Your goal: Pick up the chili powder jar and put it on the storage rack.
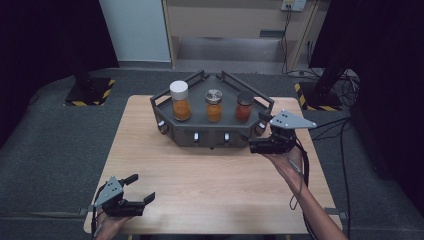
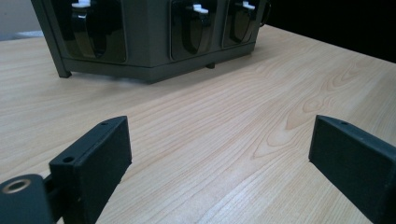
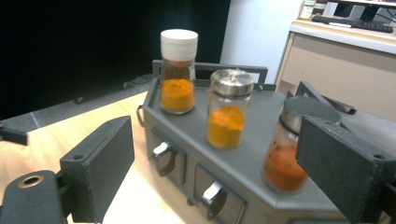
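On the grey rack (image 1: 165, 102), three jars (image 1: 214, 105) hold orange and red powder; both grippers, left (image 1: 138, 188) and right (image 1: 258, 133), gape empty.

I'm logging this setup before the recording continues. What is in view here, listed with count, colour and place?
Table: one, light wood, centre of the high view.
Rack: one, dark grey, angular, railed, at the table's far edge; small handles along its front.
White-capped jar: one, orange powder, left on the rack.
Metal-capped jar: one, orange powder, middle of the rack.
Dark-lidded jar: one, reddish powder, right on the rack.
Left gripper: one, black, open, near the table's near left corner.
Right gripper: one, black, open, by the rack's right front, nearest the dark-lidded jar.
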A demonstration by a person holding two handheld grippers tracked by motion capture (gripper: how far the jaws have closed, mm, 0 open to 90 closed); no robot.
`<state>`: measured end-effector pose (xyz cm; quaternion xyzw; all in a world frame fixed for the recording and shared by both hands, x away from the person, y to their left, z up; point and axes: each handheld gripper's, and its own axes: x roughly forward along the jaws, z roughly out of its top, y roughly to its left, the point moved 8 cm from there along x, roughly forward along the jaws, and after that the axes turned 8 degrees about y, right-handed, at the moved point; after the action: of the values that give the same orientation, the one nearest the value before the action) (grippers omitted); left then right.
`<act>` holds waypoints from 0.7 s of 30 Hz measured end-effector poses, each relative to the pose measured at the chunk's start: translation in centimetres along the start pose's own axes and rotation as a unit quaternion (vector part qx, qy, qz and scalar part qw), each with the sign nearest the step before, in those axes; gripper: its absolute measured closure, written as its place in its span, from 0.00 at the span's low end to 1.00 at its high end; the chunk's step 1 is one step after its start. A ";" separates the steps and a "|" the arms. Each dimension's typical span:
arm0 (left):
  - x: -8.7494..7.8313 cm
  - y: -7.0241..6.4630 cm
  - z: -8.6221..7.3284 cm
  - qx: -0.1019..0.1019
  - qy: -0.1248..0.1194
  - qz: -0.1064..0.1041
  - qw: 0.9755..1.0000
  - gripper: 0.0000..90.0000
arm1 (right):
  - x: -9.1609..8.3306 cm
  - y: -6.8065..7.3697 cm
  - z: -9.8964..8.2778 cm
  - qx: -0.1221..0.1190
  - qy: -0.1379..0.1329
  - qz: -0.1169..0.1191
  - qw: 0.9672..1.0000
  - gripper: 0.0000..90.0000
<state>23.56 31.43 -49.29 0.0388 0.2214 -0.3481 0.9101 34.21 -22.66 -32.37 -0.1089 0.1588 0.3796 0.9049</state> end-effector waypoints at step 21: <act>-0.2 -0.1 0.0 0.005 0.000 -0.001 1.000 0.05 | -3.9 1.6 -6.1 0.013 0.004 0.020 1.000 0.12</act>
<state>23.38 31.52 -49.24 0.0428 0.2193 -0.3500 0.9097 29.22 -25.99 -36.72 -0.0959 0.1694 0.3949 0.8979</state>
